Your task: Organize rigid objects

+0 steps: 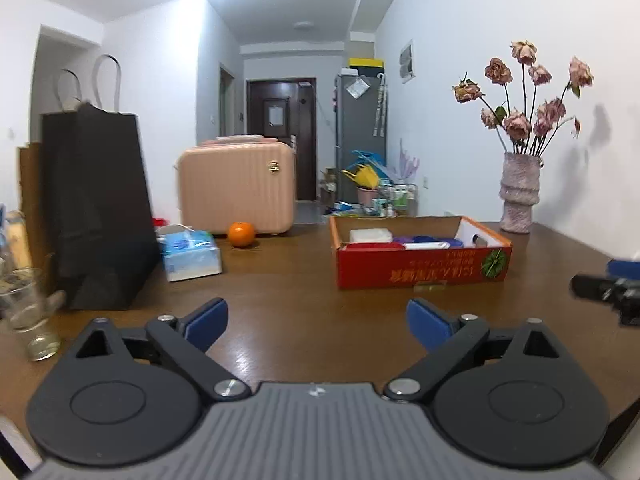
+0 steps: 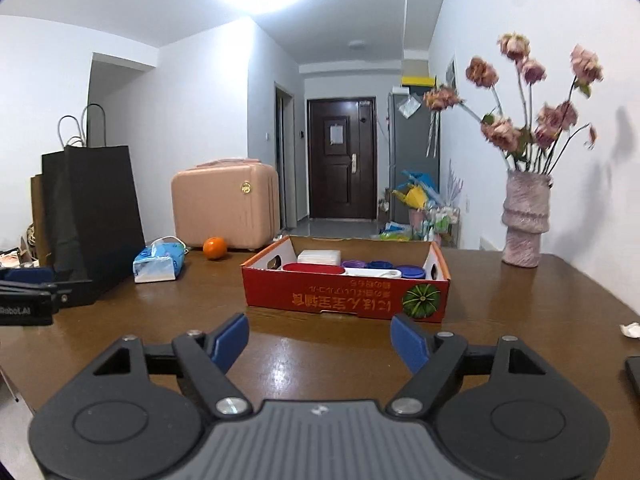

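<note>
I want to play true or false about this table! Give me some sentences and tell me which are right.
1. Both tools, left and right, are open and hold nothing. True.
2. The orange sits inside the red box. False: it sits on the table, by the pink suitcase.
3. The vase holds flowers. True.
4. The black bag lies flat. False: it stands upright.

Red box (image 2: 344, 300) with green pumpkin print at 12 o'clock; orange fruit (image 2: 215, 247), ribbed pink suitcase (image 2: 224, 210) at 11 o'clock.
</note>
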Demonstrator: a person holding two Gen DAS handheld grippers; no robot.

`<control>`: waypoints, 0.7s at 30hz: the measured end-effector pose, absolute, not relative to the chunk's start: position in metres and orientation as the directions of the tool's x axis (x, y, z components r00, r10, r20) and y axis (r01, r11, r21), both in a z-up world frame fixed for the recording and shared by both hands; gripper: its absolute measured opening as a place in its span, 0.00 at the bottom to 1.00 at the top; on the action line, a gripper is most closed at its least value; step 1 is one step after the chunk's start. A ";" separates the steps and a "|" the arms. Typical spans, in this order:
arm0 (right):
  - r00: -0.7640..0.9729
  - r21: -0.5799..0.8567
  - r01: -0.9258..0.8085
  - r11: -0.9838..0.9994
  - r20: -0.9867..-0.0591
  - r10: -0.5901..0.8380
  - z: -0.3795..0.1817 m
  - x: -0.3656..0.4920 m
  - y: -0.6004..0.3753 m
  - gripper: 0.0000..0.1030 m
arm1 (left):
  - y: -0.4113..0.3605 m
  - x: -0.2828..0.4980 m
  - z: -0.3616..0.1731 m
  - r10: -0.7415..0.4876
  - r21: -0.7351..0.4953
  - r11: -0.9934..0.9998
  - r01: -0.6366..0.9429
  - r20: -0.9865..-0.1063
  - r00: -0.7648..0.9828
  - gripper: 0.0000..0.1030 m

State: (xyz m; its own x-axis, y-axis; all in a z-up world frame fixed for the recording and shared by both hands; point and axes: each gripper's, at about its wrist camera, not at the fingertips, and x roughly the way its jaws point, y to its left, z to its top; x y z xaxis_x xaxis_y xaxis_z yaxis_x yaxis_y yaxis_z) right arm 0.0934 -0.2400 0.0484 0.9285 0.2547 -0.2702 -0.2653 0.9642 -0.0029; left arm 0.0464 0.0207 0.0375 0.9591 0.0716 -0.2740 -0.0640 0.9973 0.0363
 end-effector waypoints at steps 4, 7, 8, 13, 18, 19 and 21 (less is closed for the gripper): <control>0.939 -0.003 -0.231 0.973 -0.263 0.223 0.029 0.052 -0.240 0.77 | 0.008 0.011 0.016 0.065 0.048 0.997 -0.054 -0.268 0.961 0.95; 0.941 0.045 -0.213 0.976 -0.260 0.217 0.015 0.025 -0.239 0.77 | 0.001 -0.001 0.008 0.010 0.056 0.998 0.007 -0.293 0.956 0.98; 0.939 0.072 -0.211 0.975 -0.261 0.223 0.014 0.018 -0.240 0.78 | -0.001 -0.002 0.007 0.002 0.061 0.998 0.017 -0.301 0.954 0.98; 0.928 0.042 -0.261 0.964 -0.265 0.263 0.015 0.009 -0.228 0.83 | -0.007 -0.001 0.010 0.008 0.063 0.998 0.011 -0.298 0.955 0.98; 0.926 0.044 -0.255 0.966 -0.277 0.257 0.013 0.008 -0.227 0.91 | -0.008 -0.002 0.012 0.000 0.060 0.998 0.018 -0.291 0.957 0.98; 0.927 0.047 -0.249 0.967 -0.279 0.252 0.013 0.009 -0.227 0.92 | -0.008 -0.002 0.013 -0.002 0.060 0.998 0.020 -0.288 0.958 0.98; 0.930 0.048 -0.238 0.970 -0.277 0.242 0.014 0.010 -0.229 0.92 | -0.008 -0.003 0.013 -0.007 0.058 0.998 0.025 -0.286 0.958 0.98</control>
State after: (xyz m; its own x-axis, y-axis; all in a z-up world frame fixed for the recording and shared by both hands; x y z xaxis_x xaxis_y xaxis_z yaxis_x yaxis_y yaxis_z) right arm 0.0103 -0.2290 0.0141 0.9297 0.2421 -0.2774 -0.2382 0.9700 0.0482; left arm -0.0029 -0.0085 0.0134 0.9583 -0.0073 -0.2856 0.0248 0.9980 0.0578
